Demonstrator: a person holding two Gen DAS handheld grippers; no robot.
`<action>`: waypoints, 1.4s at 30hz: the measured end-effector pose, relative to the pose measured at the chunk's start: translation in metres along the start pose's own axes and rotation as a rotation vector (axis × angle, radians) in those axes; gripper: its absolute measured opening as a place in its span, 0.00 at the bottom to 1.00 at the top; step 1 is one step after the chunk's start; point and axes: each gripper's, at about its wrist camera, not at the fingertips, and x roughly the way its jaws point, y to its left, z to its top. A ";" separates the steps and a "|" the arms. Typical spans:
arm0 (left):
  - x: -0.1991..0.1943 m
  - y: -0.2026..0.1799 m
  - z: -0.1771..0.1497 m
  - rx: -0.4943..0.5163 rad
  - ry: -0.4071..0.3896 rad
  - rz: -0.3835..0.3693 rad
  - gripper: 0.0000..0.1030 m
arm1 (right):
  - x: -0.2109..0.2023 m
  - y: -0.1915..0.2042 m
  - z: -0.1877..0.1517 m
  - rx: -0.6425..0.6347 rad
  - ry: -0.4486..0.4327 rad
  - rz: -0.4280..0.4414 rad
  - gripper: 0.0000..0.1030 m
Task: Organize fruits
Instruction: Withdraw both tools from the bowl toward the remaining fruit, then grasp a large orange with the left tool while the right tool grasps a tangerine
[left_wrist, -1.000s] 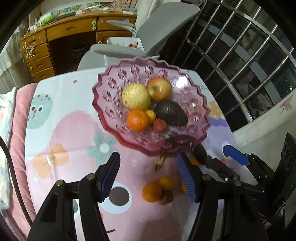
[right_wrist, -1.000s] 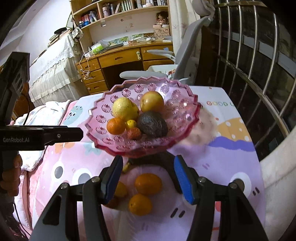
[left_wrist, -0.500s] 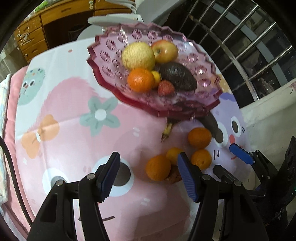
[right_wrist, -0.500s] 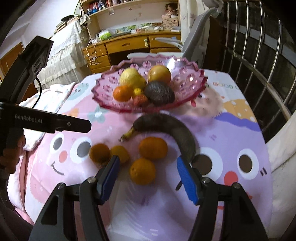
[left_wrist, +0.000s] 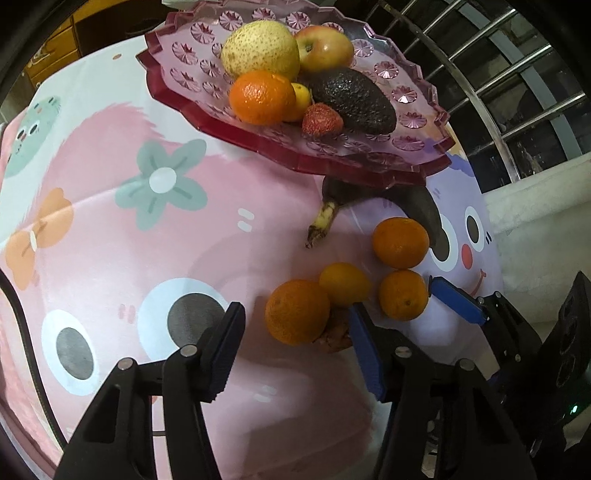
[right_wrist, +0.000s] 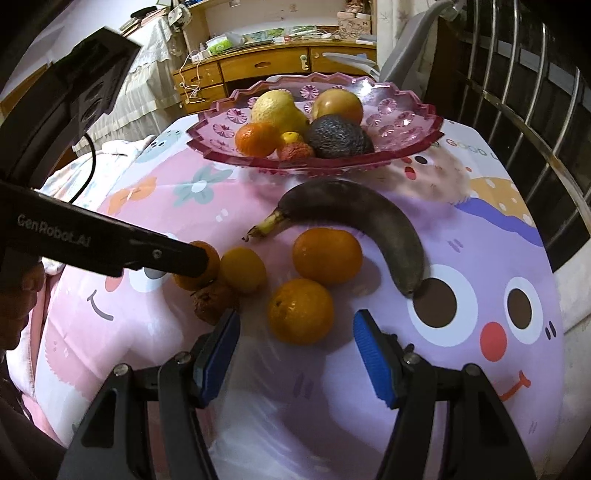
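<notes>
Your left claw (left_wrist: 295, 343) is closing around the nearest orange (left_wrist: 297, 311) but is not pressing it yet. Your right claw (right_wrist: 295, 336) hangs released over another orange (right_wrist: 300, 311), likely so each grabs one. They look round and bright on the bench (right_wrist: 369, 387). Behind lies a dark banana (right_wrist: 354, 218), then the pink bowl (right_wrist: 413, 122) where fruit belongs.

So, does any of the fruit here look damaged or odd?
Yes. The banana on the cloth is almost fully black, only its stem end yellow. A small brown shrivelled fruit lies beside the oranges. The rest looks sound.
</notes>
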 end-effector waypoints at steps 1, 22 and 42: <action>0.002 0.000 0.000 -0.002 0.002 0.001 0.54 | 0.000 0.002 0.000 -0.007 -0.005 -0.002 0.63; 0.017 0.005 0.003 -0.109 0.009 -0.051 0.36 | 0.014 0.006 0.003 -0.047 0.016 -0.035 0.47; -0.018 0.018 -0.011 -0.173 -0.053 -0.012 0.35 | 0.012 0.003 0.015 -0.052 0.192 0.035 0.39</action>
